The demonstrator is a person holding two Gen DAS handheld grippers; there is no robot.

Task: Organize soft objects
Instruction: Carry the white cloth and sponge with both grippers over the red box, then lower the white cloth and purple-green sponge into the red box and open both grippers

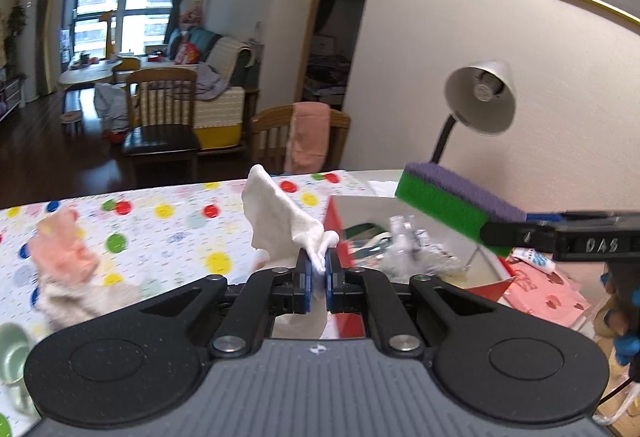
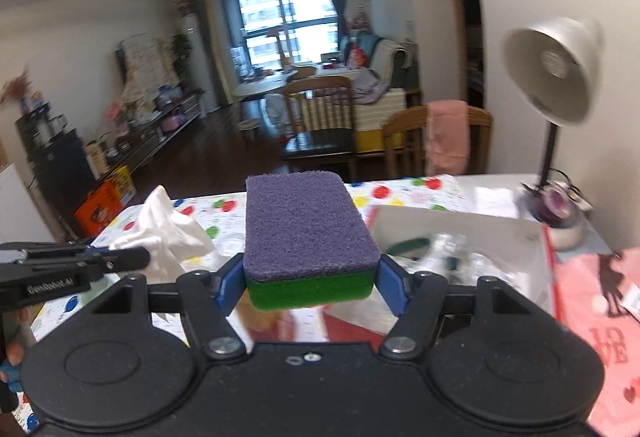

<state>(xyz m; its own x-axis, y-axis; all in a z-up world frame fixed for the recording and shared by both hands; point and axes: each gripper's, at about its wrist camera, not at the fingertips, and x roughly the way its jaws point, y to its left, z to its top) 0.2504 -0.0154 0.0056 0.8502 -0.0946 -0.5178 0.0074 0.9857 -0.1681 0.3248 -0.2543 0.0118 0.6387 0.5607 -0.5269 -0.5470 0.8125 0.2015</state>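
Pinched between the blue pads of the left hand-held gripper [image 1: 317, 269], a white cloth [image 1: 280, 215] is held aloft, its loose end standing up toward 11 o'clock above the polka-dot tabletop [image 1: 168, 225]. In the right wrist view, a purple-and-green sponge [image 2: 310, 241] is clamped by its sides in the right hand-held gripper [image 2: 310, 283], scouring face up. Just beyond both, at 1 o'clock, an open red-edged box [image 1: 340, 221] is seen, already holding crinkled plastic wrapping [image 1: 408, 245]. A pink-and-white fluffy cloth [image 1: 68, 265] lies on the tabletop at 9 o'clock. The carrying step appears to be in hand; next, each item would likely need to be brought over the box opening and released, clear of the desk lamp [image 1: 480, 97] standing farther back.
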